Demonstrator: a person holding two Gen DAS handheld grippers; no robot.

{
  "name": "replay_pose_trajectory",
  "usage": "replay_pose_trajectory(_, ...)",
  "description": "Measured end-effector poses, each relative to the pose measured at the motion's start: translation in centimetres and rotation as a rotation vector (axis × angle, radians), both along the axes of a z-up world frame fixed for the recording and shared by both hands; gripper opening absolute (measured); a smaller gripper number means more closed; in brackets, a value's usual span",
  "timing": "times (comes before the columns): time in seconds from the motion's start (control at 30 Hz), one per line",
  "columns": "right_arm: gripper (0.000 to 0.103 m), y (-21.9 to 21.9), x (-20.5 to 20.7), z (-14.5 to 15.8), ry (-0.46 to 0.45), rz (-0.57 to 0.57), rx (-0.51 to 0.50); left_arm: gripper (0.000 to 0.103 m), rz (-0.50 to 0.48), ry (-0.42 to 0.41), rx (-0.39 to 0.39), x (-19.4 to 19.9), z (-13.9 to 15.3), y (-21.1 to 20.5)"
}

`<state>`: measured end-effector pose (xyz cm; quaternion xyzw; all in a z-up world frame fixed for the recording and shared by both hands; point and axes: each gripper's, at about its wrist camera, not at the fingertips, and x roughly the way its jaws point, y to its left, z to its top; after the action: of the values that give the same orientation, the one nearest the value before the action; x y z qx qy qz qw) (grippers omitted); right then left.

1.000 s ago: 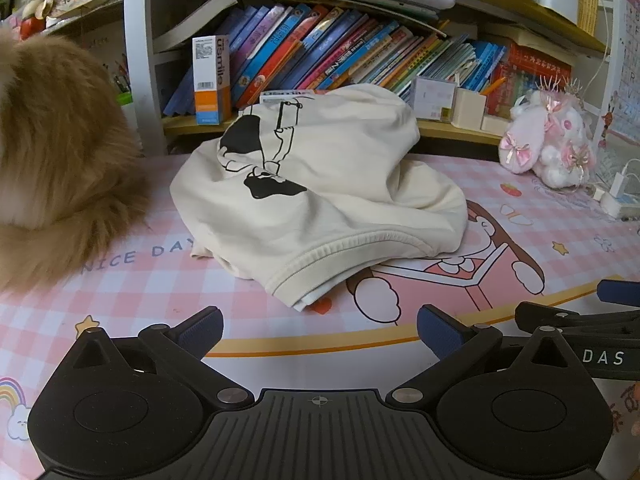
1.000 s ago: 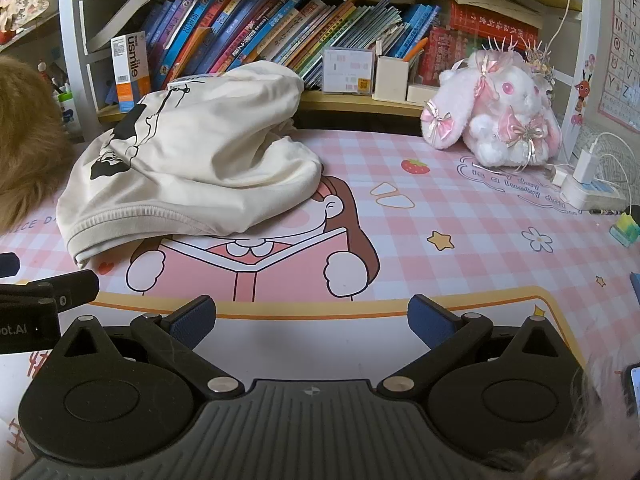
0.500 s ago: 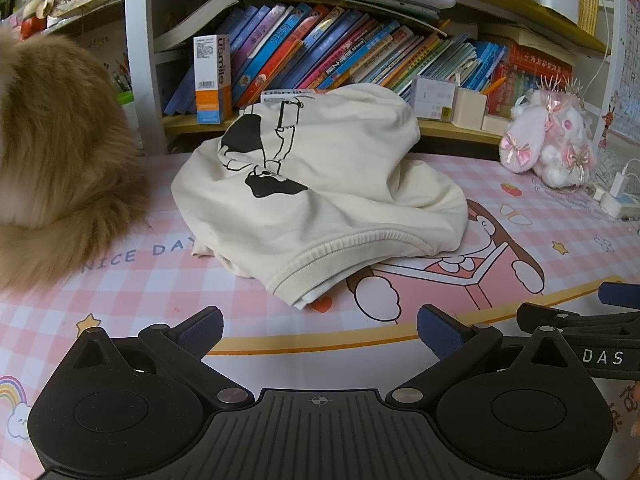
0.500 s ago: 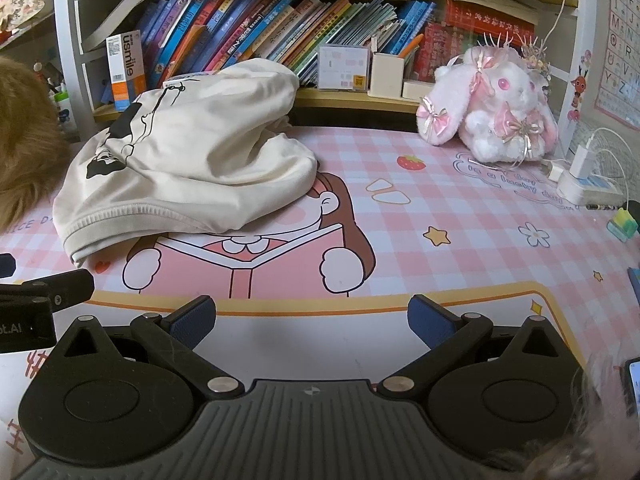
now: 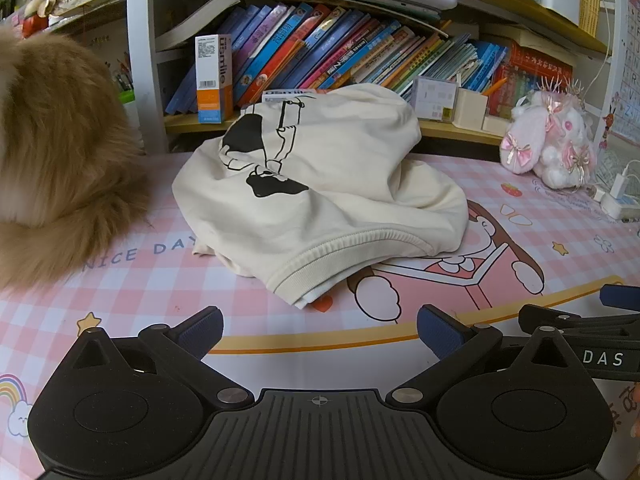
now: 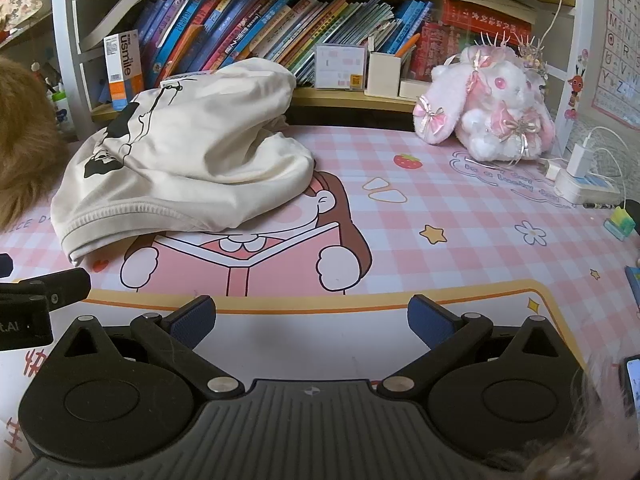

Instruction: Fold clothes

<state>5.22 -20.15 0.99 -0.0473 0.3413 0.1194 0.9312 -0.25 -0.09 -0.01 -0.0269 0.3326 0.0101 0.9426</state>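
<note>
A cream sweatshirt [image 5: 320,196] with a black cartoon print lies crumpled in a heap on the pink checked desk mat [image 5: 132,284], its ribbed hem toward me. In the right wrist view the same sweatshirt [image 6: 188,168] sits at the left, ahead of the fingers. My left gripper [image 5: 320,330] is open over the mat's near edge, short of the hem, with nothing between its fingers. My right gripper [image 6: 312,318] is also open and holds nothing, low over the mat's front border. Each gripper shows at the edge of the other's view.
A furry tan animal [image 5: 52,160] sits at the left on the mat. A bookshelf [image 5: 320,40] full of books runs along the back. A pink plush rabbit [image 6: 488,108], a charger with cables [image 6: 580,176] and a phone edge [image 6: 632,380] occupy the right side.
Hardly anything has changed; the right wrist view drifted slightly and both grippers stay open in the same places.
</note>
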Motion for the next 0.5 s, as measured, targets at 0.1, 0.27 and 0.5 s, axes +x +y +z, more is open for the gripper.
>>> replay_pose_trajectory(0.1, 0.103, -0.02, 0.01, 0.01, 0.0, 0.0, 0.0, 0.103, 0.004, 0.0, 0.001, -0.02, -0.02, -0.01)
replay_pose_trajectory(0.27, 0.103, 0.0, -0.02, 0.01, 0.0, 0.0, 0.0, 0.103, 0.01, 0.0, 0.001, -0.03, 0.03, 0.04)
replay_pose_trajectory(0.5, 0.103, 0.0, -0.16, 0.05, 0.001, 0.002, 0.0, 0.103, 0.012, 0.0, 0.0, -0.1, 0.11, 0.14)
